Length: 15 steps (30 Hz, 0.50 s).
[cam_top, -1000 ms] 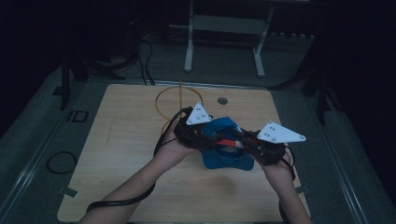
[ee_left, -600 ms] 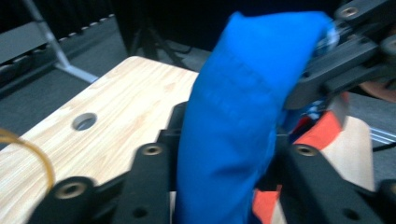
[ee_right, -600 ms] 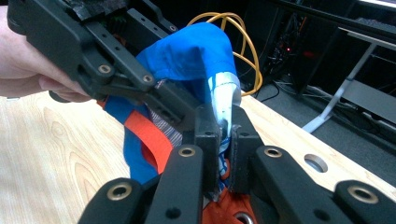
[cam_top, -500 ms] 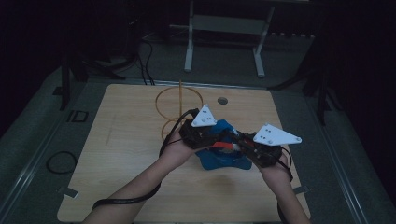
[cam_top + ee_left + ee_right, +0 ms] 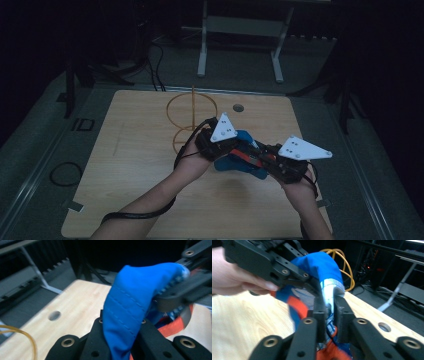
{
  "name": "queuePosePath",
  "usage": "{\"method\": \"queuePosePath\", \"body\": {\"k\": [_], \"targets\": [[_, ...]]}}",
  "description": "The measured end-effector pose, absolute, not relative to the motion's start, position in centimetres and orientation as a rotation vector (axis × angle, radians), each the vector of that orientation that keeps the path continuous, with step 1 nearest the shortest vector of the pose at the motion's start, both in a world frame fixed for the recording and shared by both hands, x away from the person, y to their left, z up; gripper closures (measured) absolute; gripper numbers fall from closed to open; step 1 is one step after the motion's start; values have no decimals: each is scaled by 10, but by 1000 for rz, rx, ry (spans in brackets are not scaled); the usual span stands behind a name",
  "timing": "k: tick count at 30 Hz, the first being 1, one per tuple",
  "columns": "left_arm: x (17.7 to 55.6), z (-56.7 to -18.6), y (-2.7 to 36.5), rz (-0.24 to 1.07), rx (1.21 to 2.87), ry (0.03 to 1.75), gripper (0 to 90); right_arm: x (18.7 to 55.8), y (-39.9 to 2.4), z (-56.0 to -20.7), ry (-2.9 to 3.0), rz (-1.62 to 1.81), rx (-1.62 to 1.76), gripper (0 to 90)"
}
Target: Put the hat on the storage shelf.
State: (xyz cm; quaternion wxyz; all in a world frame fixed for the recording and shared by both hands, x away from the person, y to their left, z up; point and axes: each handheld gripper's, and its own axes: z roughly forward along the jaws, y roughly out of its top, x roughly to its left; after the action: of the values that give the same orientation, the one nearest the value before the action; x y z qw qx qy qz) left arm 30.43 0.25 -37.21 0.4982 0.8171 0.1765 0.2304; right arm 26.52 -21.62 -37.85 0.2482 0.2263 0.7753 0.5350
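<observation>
Room dark; grey floor [image 5: 45, 150] around the work area, black cables [image 5: 155, 65] trailing at the far left, and a pale metal stand [image 5: 240, 30] with two legs beyond the far edge.

Surface [image 5: 130, 190]: light wood-grain board, rectangular, with a round hole [image 5: 238, 107] near its far edge, right of centre. A black ring [image 5: 63, 173] lies on the floor off its left side.

Yellow wire frame [image 5: 191, 117], hoops on an upright rod, stands on the far-centre part of the surface, just behind the left gripper. Right gripper view shows its loops past the cloth.

Blue cloth item [image 5: 242, 157] with orange-red trim and a pale grey patch sits between the two grippers at centre-right of the surface, bunched up. Whether it touches the board cannot be told.

Left gripper [image 5: 122, 327]: jaws clenched on a fold of the blue cloth, stitched seam running down between them. Held by the person's left hand [image 5: 192, 162], forearm entering from bottom left; grey three-cornered plate on top.

Right gripper [image 5: 329, 307]: jaws closed on the cloth at the pale grey edge, orange trim bunched below. Held by the right hand [image 5: 300, 187] at the right side of the surface. The two grippers are close together, each showing in the other's view just across the cloth.
</observation>
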Motion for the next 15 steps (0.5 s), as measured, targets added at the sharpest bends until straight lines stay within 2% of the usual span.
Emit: {"method": "queuePosePath", "body": {"k": [2,6,9,12,15], "targets": [[301,-369,3,563,1957,409,900,260,-219,-376,2100,1489,621,672],[297,-365,4,586,1944,377,900,253,-224,-371,2103,1507,614,623],[293,-363,7,617,1938,337,900,239,-234,-364,2080,1567,592,530],[292,-363,15,598,1915,317,900,229,-245,-356,2029,1621,589,499],[289,-364,24,576,1884,244,900,224,-254,-350,1998,1623,570,506]]}}
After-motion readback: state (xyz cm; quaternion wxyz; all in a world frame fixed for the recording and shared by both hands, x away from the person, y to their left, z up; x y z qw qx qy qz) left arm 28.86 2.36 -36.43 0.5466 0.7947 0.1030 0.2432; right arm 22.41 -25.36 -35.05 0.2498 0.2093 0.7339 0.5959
